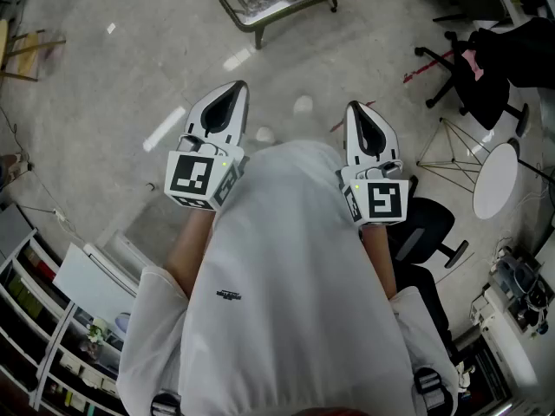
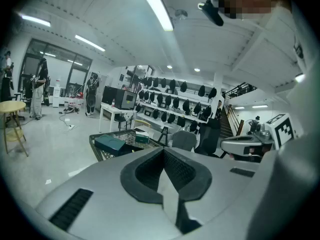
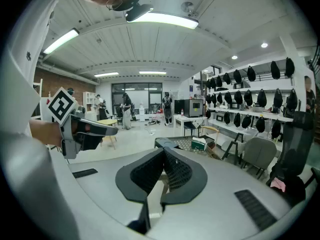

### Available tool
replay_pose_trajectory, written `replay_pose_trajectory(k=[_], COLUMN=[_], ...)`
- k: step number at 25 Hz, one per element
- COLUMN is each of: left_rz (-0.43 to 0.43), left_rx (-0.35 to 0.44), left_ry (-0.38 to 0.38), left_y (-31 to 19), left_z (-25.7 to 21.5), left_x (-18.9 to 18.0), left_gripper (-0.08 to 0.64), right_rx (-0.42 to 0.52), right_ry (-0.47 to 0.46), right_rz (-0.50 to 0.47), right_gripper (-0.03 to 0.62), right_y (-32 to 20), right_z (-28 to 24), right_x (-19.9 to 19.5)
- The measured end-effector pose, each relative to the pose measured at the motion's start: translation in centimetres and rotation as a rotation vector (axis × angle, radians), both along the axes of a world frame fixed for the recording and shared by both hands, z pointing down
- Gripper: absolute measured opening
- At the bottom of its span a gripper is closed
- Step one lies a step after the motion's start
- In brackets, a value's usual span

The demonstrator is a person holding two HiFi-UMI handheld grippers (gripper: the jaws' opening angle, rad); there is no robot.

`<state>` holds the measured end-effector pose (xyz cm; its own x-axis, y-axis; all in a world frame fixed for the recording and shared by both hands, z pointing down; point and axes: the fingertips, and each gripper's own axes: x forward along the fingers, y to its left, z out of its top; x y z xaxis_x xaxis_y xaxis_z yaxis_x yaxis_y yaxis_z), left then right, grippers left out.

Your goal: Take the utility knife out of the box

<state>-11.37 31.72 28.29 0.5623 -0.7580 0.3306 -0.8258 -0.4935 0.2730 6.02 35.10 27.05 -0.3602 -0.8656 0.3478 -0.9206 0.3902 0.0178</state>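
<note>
I stand on a grey floor and hold both grippers level before my white shirt. My left gripper (image 1: pixel 238 86) (image 2: pixel 163 149) is shut with nothing between its jaws. My right gripper (image 1: pixel 353 106) (image 3: pixel 163 151) is likewise shut and bare. A mesh-topped table (image 1: pixel 253 26) stands some way ahead. On it lies a dark green box (image 2: pixel 110 144) (image 3: pixel 167 143), and a smaller green and white box (image 3: pixel 199 144) rests beside it. No utility knife shows in any view. Each gripper appears in the other's view, well apart.
Black office chairs (image 1: pixel 475 83) and a round white table (image 1: pixel 494 180) stand to my right. A shelf unit (image 1: pixel 35 319) is at the lower left. A round-topped stool (image 2: pixel 12 107), a white desk (image 2: pixel 113 112) and several standing people (image 2: pixel 92 91) are farther off.
</note>
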Motion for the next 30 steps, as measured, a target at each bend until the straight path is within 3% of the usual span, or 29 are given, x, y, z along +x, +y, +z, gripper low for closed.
replay_pose_trajectory(k=[6,14,20,24,30], left_rz=[0.007,-0.016,-0.003,0.012,-0.021], left_rx=[0.026,0.044,0.042,0.047,0.024], left_ry=[-0.019,-0.065,-0.111,-0.124,-0.120], left_y=[0.6,0.5,-0.8,-1.3,-3.3], left_z=[-1.4,-3.4,-2.5,-1.9,-1.8], left_x=[2.3,5.1,7.6,9.9,11.0], left_gripper=[0.002,0.002,0.002,0.002,0.002], right_rx=[0.037,0.082,0.113,0.106,0.076], right_ry=[-0.016,-0.067,-0.089,-0.139,-0.138], right_rz=[-0.021,-0.029,-0.058,-0.098,-0.118], right_gripper=[-0.002,-0.002,-0.002,-0.002,-0.002], right_y=[-0.6,-2.4,-4.1,-3.8,-5.8], right_z=[-0.4,-2.3,-1.9,-1.6,-0.7], right_x=[0.3,3.7,5.2,6.2,7.4])
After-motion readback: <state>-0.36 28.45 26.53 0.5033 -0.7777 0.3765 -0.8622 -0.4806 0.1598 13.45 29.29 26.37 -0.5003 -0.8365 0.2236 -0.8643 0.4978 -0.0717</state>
